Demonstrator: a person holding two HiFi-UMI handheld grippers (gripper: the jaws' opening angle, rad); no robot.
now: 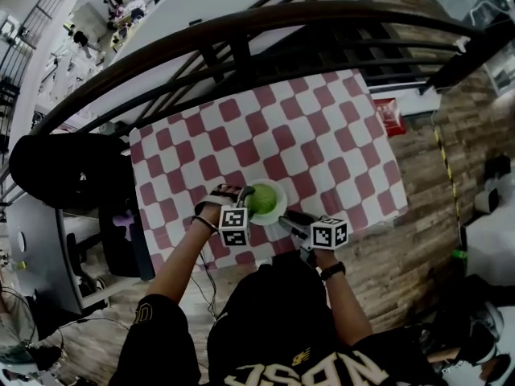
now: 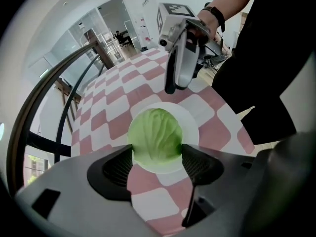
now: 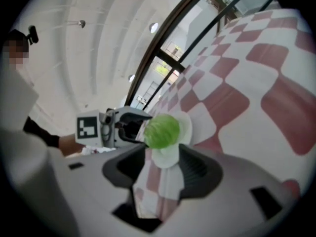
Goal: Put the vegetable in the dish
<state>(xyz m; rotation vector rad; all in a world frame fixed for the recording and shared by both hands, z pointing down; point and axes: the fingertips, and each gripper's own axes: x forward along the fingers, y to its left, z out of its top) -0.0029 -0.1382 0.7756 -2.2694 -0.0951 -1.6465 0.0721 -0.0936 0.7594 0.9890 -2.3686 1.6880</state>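
A round green cabbage (image 1: 262, 200) rests in a small white dish (image 1: 278, 190) near the front edge of the red-and-white checked table. In the left gripper view the cabbage (image 2: 155, 135) fills the gap between my left gripper's (image 2: 157, 155) jaws, and both pads touch its sides over the dish (image 2: 191, 127). My left gripper (image 1: 245, 199) comes in from the dish's left. My right gripper (image 1: 283, 222) reaches the dish from the right. Its jaws (image 3: 163, 157) stand wide apart with the dish's rim (image 3: 166, 158) between them, and the pads do not press on it.
The checked tablecloth (image 1: 322, 147) stretches away behind the dish. A black curved railing (image 1: 241, 22) runs along the table's far side. A black chair (image 1: 64, 171) stands to the left, a red object (image 1: 390, 117) lies off the table's right edge, and wooden floor (image 1: 418, 240) is beyond.
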